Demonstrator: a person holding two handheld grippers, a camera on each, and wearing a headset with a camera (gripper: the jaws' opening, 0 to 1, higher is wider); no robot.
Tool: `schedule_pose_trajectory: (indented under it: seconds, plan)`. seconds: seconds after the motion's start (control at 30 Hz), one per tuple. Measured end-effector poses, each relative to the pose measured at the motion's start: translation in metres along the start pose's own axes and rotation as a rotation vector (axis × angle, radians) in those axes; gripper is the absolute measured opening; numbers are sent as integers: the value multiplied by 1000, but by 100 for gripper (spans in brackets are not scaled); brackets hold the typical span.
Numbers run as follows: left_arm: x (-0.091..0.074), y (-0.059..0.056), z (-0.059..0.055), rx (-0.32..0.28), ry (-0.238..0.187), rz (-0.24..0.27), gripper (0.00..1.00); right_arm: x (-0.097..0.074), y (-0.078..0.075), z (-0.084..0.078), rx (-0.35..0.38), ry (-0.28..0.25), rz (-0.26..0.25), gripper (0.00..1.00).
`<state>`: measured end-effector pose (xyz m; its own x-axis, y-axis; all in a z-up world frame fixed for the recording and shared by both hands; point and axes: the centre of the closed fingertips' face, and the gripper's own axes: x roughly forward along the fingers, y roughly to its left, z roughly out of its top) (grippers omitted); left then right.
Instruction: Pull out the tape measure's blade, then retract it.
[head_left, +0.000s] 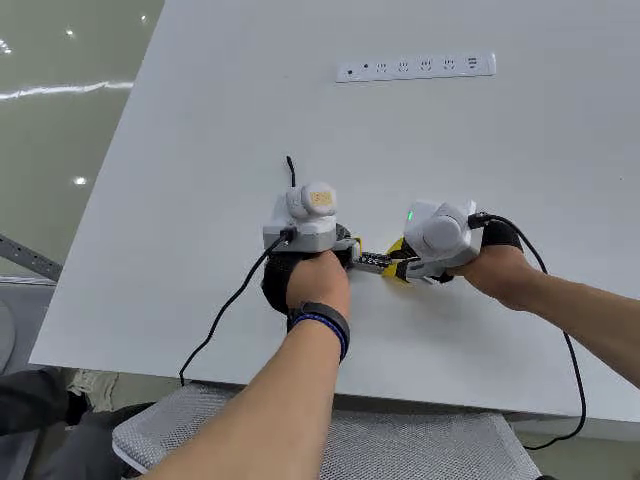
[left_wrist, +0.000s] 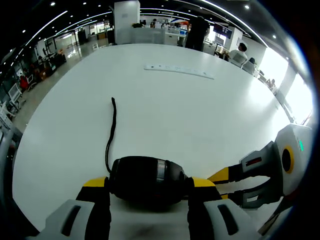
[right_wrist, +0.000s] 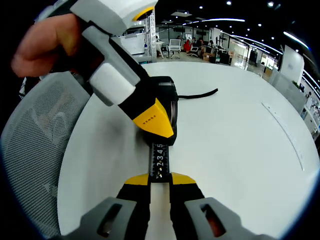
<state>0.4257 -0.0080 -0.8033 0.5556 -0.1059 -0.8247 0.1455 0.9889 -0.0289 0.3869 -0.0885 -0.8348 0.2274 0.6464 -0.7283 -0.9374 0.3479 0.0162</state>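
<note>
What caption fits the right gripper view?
Right gripper pinches the tape measure's blade, slightly out of the black case clamped by the left gripper.

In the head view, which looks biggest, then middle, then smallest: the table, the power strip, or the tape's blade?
1. table, far the largest.
2. power strip, though it lies farther from the camera.
3. blade, a short pulled-out stretch, clearly smallest.

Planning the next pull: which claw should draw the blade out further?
Right. The right claw is shut on the blade near its tip, with only a short length out. The left claw clamps the case, anchoring it.
</note>
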Motion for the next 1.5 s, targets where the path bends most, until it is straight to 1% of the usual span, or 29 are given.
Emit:
schedule_pose_trajectory:
  seconds: [0.2, 0.37, 0.5, 0.8, 0.87, 0.93, 0.97, 1.0, 1.03, 1.07, 1.13, 1.23, 1.27, 1.3, 1.33, 1.37, 1.4, 1.43, 1.47, 1.5]
  plan:
    - [-1, 1, 0, -2, 0, -1, 59, 3, 0, 4, -2, -5, 4, 13]
    - [0, 1, 1, 2, -1, -3, 59, 7, 1, 8, -14, -4, 18, 13]
    - [0, 1, 1, 2, -1, -3, 59, 7, 1, 8, -13, -3, 17, 13]
    - [0, 6, 2, -9, -10, 0, 59, 15, 1, 17, -31, 5, 30, 13]
    - [0, 8, 3, -14, -18, 12, 59, 15, 0, 19, -42, 1, 30, 13]
    - [0, 8, 4, -3, -25, 5, 60, 16, 0, 17, -42, -2, 30, 13]
    - [0, 9, 3, -7, -26, 4, 60, 16, 0, 17, -52, -7, 29, 13]
    - [0, 8, 3, -13, -28, 4, 61, 16, -1, 17, -47, -10, 30, 13]
    - [0, 8, 4, 4, -37, 1, 61, 16, -1, 17, -27, -15, 33, 14]
    - [0, 8, 4, 7, -39, -3, 61, 16, -1, 17, -29, -16, 32, 14]
    - [1, 9, 4, 19, -21, -22, 62, 16, 2, 18, -25, -21, 38, 14]
    - [5, 7, 5, 36, -12, -23, 64, 16, 3, 18, -22, -30, 33, 14]
    - [6, 7, 5, 29, -10, -27, 65, 16, 3, 18, -11, -37, 31, 14]
    - [7, 5, 6, 5, -13, -39, 68, 15, 2, 18, -10, -39, 28, 14]
    - [5, 5, 4, 7, -12, -42, 69, 15, 2, 18, -6, -42, 25, 14]
    - [4, 5, 4, 18, -12, -39, 67, 15, 3, 18, -6, -44, 22, 14]
    - [2, 7, 5, 14, -17, -35, 64, 14, 3, 18, -7, -46, 21, 14]
    - [1, 7, 8, -25, -36, -55, 64, 15, 2, 18, -7, -47, 22, 14]
    - [0, 8, 7, -5, -30, -60, 63, 14, 2, 18, -6, -48, 23, 14]
    - [0, 8, 6, -3, -27, -65, 63, 15, 3, 18, -12, -47, 28, 14]
